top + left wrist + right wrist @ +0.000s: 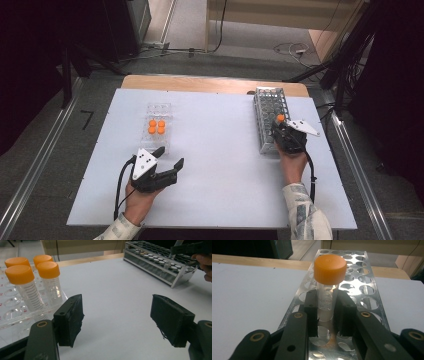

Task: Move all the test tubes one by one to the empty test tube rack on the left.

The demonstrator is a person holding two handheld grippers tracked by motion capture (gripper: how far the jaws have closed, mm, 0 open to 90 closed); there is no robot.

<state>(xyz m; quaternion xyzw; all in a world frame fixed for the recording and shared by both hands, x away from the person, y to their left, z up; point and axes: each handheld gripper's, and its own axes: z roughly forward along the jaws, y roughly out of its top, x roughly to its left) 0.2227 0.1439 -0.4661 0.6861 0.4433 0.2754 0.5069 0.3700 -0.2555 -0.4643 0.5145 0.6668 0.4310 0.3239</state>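
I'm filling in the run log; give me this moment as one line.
right gripper: shut on orange-capped tube over metal rack | left gripper: open, nothing between jaws | clear rack: four capped tubes

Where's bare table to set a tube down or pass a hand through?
The widest bare patch lies between the clear rack and the metal rack. The near table edge between both hands is bare too. It is crowded at the metal rack, where the right gripper grips a tube.
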